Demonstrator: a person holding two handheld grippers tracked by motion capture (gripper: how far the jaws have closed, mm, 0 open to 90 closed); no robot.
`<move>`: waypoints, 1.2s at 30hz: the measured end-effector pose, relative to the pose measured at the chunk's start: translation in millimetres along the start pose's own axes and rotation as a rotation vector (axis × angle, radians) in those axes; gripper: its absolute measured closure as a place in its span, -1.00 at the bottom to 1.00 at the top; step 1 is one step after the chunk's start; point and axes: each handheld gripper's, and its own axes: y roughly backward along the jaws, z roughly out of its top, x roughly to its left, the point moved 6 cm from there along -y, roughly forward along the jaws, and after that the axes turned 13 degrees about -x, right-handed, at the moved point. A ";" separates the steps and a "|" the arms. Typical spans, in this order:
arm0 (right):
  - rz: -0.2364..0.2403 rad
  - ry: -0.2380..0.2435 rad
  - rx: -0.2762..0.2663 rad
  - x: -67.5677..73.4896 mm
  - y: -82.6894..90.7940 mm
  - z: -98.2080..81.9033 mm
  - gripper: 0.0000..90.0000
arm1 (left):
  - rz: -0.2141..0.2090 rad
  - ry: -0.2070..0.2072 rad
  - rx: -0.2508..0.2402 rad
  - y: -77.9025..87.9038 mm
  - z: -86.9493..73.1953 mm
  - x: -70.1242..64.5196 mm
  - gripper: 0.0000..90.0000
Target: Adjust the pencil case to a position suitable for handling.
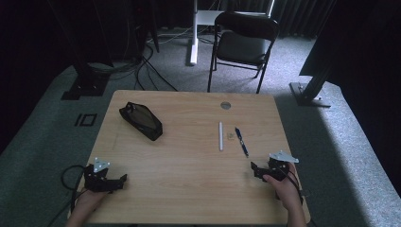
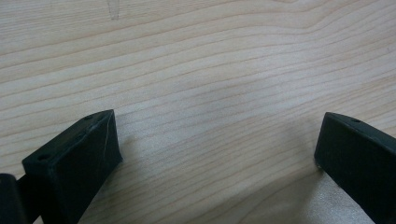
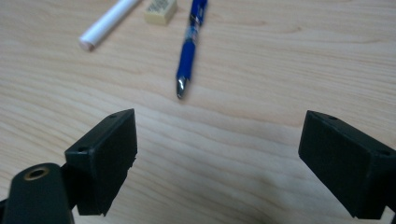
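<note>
Wooden table [image 1: 189, 161] on grey carpet [image 1: 47, 142]

We see a light wooden table [image 1: 189, 165]. On it lie a black pouch [image 1: 141, 121], a white stick [image 1: 220, 136], a small eraser [image 1: 230, 135] and a blue pen [image 1: 241, 141].

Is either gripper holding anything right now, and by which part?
Nothing is held. The left gripper and the right gripper are both open over bare table; the blue pen lies ahead of the right one, untouched.
</note>
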 end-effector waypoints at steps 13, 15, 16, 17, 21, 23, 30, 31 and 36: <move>0.044 0.028 -0.040 19.6 -9.6 19.8 -0.75 | 0.000 0.000 0.000 0.0 0.0 0.0 -0.99; 0.048 0.031 -0.036 21.6 -10.3 20.6 -0.75 | 0.000 0.000 0.000 0.0 0.0 0.0 -0.99; 0.058 0.032 -0.040 25.0 -12.4 22.6 -0.75 | 0.000 0.000 0.000 0.0 0.0 0.0 -0.99; 0.058 0.032 -0.040 25.0 -12.4 22.6 -0.75 | 0.000 0.000 0.000 0.0 0.0 0.0 -0.99; 0.073 0.038 -0.041 31.8 -18.1 26.4 -0.75 | 0.000 0.000 0.000 0.0 0.0 0.0 -0.99; 0.076 0.041 -0.039 33.4 -18.9 27.1 -0.75 | 0.000 0.000 0.000 0.0 0.0 0.0 -0.99; 0.106 0.051 -0.049 45.8 -27.2 33.5 -0.75 | 0.000 0.000 0.000 0.0 0.0 0.0 -0.99; 0.113 0.058 -0.052 49.5 -29.8 35.4 -0.75 | 0.000 0.000 0.000 0.0 0.0 0.0 -0.99; 0.129 0.072 -0.054 60.2 -36.0 39.6 -0.75 | 0.000 0.000 0.000 0.0 0.0 0.0 -0.99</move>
